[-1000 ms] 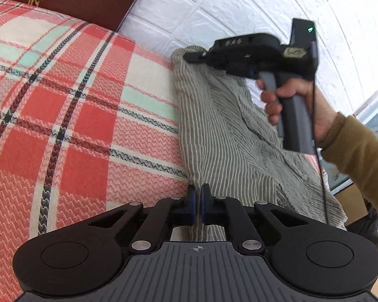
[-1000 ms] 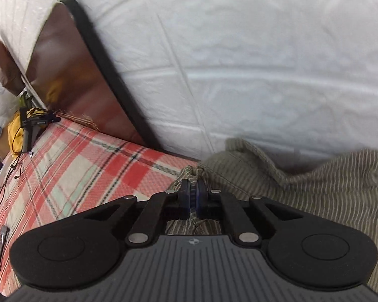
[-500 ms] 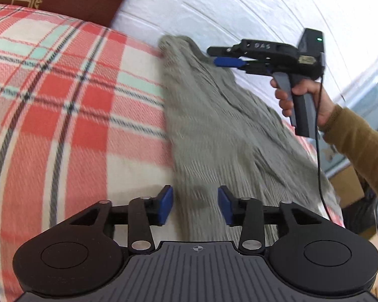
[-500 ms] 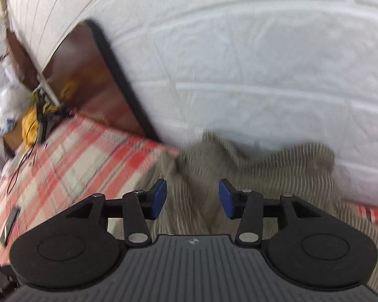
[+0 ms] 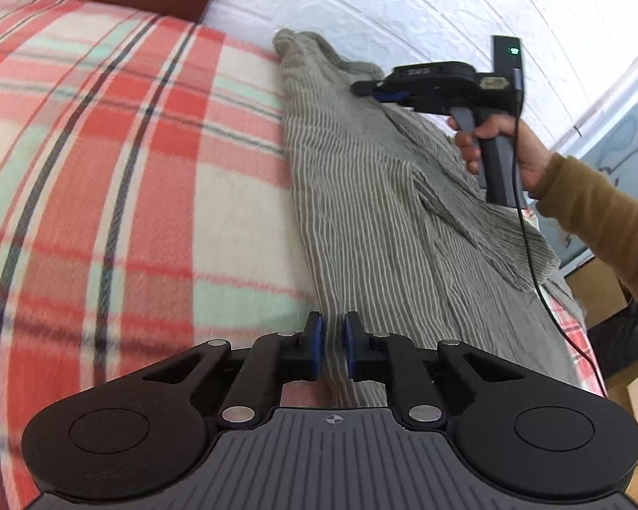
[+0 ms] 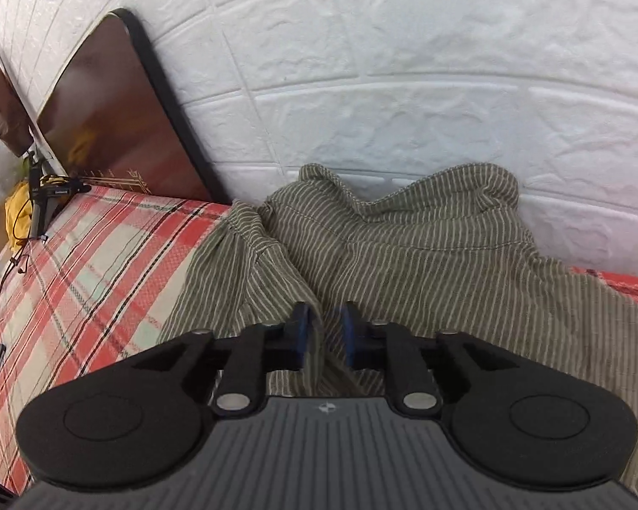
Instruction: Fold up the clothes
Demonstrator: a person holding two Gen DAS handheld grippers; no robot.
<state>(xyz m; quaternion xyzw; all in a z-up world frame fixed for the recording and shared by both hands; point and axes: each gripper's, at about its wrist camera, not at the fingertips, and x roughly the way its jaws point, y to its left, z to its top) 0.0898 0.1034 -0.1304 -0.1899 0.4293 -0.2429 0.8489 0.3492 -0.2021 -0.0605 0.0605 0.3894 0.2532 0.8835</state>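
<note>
I see a thin, crinkly shirt of grey-green cloth with fine white stripes lying long and rumpled on the bed, on a soft woven blanket with red, cream and mint squares. The shirt's far end bunches up against the bumpy white brick-pattern wall.

My left tongs have just been closing. Their blue pads sit a little apart over the near edge of the striped cloth. The cloth lies under the gap, and the pads do not pinch it, so these tongs are let go.

My right tongs have just been closing too. Their blue pads stand a small way apart above a soft fold of the shirt, not squeezing it.

In the left view I see a hand in a fuzzy mustard-brown sleeve holding the black handle of the right tongs over the shirt.

A shiny dark brown wooden headboard leans by the wall.
</note>
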